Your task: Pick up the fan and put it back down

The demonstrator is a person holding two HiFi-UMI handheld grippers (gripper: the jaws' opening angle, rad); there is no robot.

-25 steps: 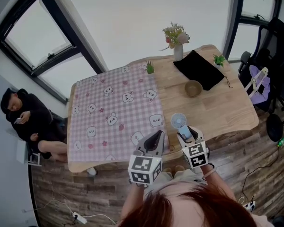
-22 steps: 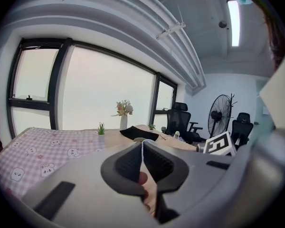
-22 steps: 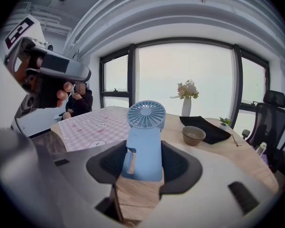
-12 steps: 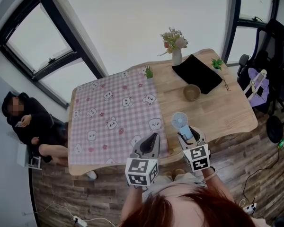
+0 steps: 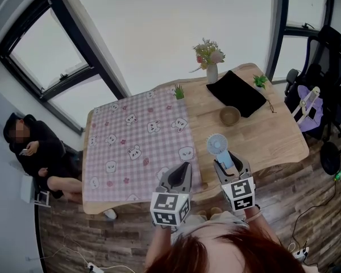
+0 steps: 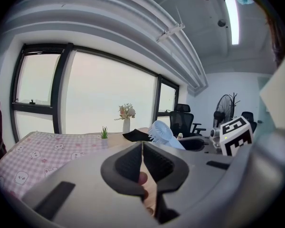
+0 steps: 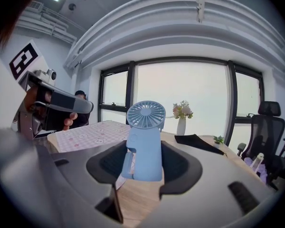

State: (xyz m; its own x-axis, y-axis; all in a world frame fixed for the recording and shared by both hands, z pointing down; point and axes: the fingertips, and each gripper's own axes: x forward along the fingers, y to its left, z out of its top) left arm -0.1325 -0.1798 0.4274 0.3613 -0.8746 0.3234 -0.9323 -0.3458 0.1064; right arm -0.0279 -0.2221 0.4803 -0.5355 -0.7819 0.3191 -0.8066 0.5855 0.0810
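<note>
The right gripper (image 5: 229,162) is closed on the small light-blue plastic hand fan (image 7: 145,141). Its two dark pads press on the lower body of the fan from both sides, and the round grille head stands upright above the jaws. In the head view the fan hangs over the near part of the light wooden table (image 5: 273,135), just beside the edge of the pink checked cloth with animal prints (image 5: 131,141). I judge that it is lifted free of the table, so the step of putting it back down remains.

The left gripper (image 6: 142,148) has its jaws closed together with nothing between them, and it waits just beside the right one.

Several things can go wrong from here. The plastic looks smooth and the heavier head is above the grip, so the fan can turn or slide between the pads if the hand tilts. A thin flap stands out on the fan's left side near the bottom. If it touches the wood first, the fan can lean when the jaws let go. The base looks narrow, so a release that comes too high or not level can tip it. The place is also near the table's front edge, and a fan that tips there may drop to the floor. The small round wooden bowl (image 5: 230,116) stands further back, well apart.
</note>
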